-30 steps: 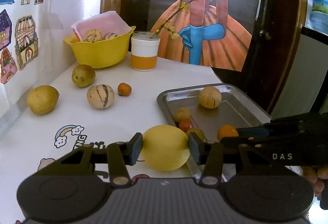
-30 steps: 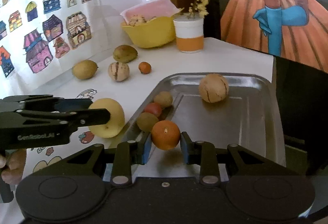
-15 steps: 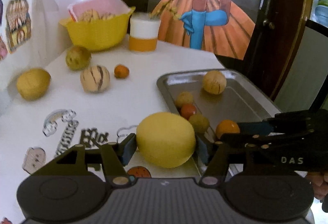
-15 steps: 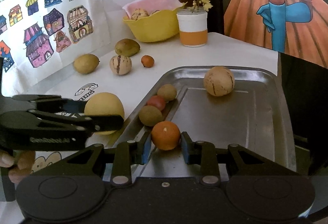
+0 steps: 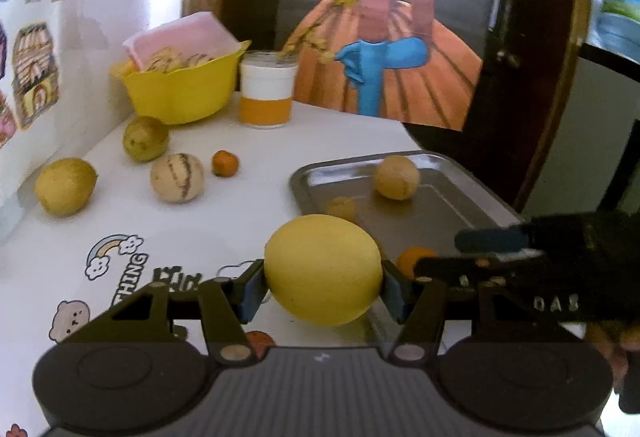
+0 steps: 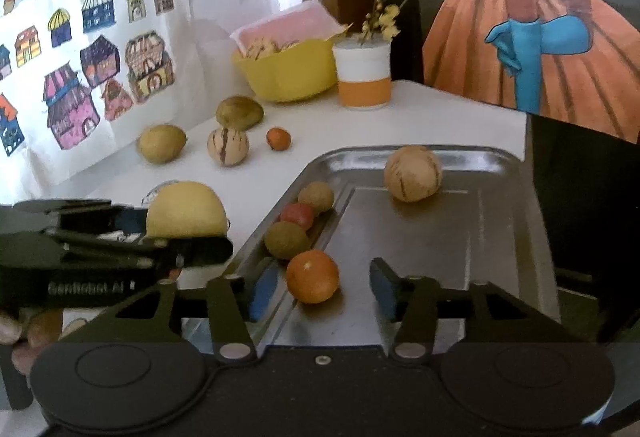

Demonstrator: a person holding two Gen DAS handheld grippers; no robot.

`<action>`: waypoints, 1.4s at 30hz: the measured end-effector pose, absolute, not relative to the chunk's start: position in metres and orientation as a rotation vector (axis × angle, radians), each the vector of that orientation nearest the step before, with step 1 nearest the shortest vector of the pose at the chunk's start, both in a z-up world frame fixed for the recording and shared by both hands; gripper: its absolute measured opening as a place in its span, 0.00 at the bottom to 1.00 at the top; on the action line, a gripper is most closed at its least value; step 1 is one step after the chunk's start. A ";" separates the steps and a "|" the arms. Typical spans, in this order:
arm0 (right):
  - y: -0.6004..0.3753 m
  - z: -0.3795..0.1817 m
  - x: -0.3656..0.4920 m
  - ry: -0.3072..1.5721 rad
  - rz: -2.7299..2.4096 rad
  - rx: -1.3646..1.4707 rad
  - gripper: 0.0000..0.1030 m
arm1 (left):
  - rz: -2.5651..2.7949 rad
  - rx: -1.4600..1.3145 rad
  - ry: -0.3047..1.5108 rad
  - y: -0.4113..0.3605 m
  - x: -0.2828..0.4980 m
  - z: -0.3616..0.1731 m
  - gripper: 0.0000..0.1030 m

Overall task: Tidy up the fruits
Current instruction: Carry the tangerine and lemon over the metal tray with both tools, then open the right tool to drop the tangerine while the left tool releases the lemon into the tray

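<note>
Left wrist view: left gripper (image 5: 323, 283) clamped on large yellow fruit (image 5: 322, 269) above metal tray's (image 5: 460, 205) near-left edge, hiding fruits behind; right wrist view: right gripper (image 6: 318, 287) spread apart around small orange (image 6: 313, 276) resting on tray, pads not touching, hand (image 6: 20, 337) cut off at left.

Fruits in my metal tray (image 6: 496, 157): five.
Loose fruits on the surface (image 6: 440, 109): four.
Yellow fruit (image 5: 322, 269) held in my tongs: one.
Yellow bowl (image 6: 288, 73): one.
Cup (image 6: 364, 77): one.
</note>
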State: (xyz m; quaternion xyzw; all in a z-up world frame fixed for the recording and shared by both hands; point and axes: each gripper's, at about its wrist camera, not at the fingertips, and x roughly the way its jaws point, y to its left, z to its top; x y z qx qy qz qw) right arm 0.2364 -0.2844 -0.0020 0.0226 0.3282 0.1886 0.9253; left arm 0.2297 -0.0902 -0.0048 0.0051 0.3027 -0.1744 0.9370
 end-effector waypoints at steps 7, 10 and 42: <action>-0.302 0.009 0.219 0.616 0.314 0.011 0.79 | -0.391 0.062 0.622 -0.107 0.220 -0.007 0.62; -0.306 0.011 0.211 0.598 0.288 -0.025 0.84 | -0.395 0.082 0.634 -0.114 0.218 -0.009 0.62; -0.336 0.017 0.184 0.549 0.140 0.059 0.99 | -0.429 0.045 0.606 -0.136 0.211 -0.007 0.84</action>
